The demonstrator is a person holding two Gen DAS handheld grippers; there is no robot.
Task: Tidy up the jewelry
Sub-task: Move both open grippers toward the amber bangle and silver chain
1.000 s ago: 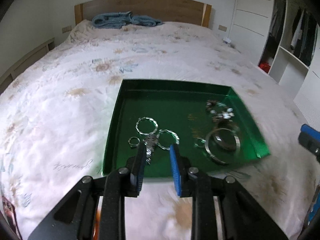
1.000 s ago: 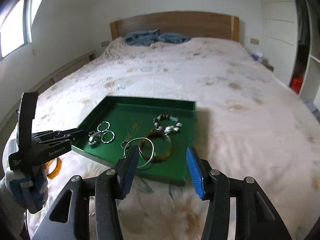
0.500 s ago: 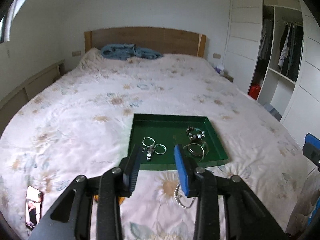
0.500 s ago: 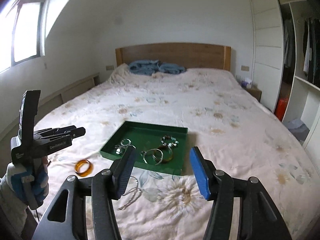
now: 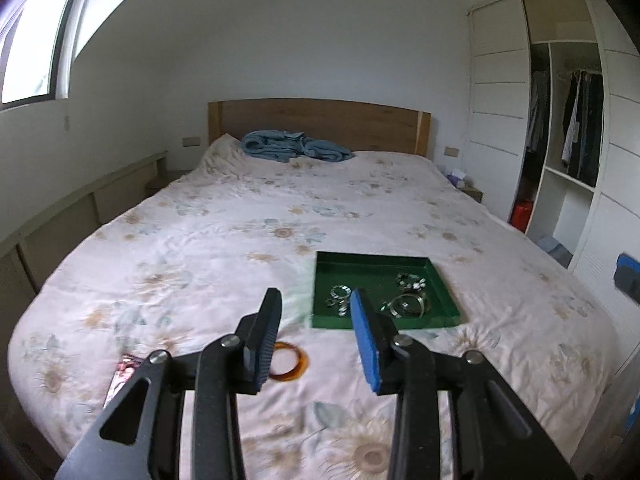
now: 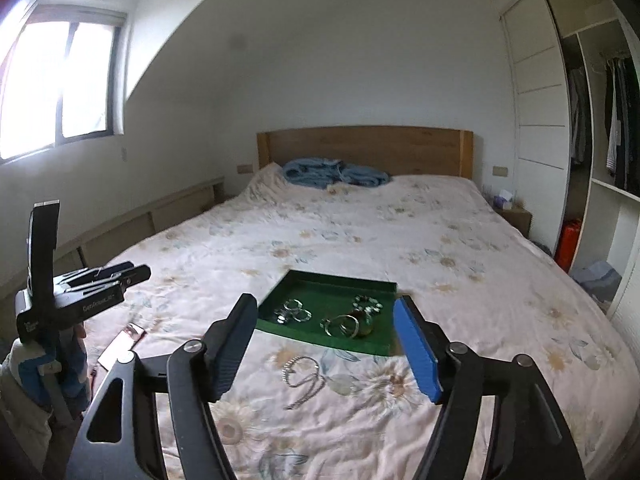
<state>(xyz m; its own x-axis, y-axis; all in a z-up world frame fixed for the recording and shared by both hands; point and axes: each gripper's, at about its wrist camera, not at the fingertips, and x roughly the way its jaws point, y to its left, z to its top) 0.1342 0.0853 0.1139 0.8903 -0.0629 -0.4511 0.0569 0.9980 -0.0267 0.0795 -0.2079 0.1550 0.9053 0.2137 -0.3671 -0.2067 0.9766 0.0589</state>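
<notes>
A green tray (image 5: 440,280) (image 6: 276,294) lies on the bed's near half and holds several silver rings, a beaded bracelet (image 6: 366,303) and bangles (image 5: 408,305). An amber bangle (image 5: 290,362) lies on the cover in front of the tray. A silver chain (image 6: 302,378) lies loose on the cover near the tray's front edge. My left gripper (image 5: 316,336) is open and empty, held back above the bed's foot; it also shows in the right wrist view (image 6: 120,276). My right gripper (image 6: 326,346) is open and empty, well short of the tray.
A phone (image 6: 122,346) lies on the cover at the near left. A blue blanket (image 5: 294,148) is bunched by the wooden headboard (image 5: 320,120). An open wardrobe (image 5: 568,152) stands on the right, a low ledge (image 5: 80,208) on the left.
Both grippers have pulled up and back from the tray, which now looks small and far. The amber bangle, chain and phone have come into view. Both stay open.
</notes>
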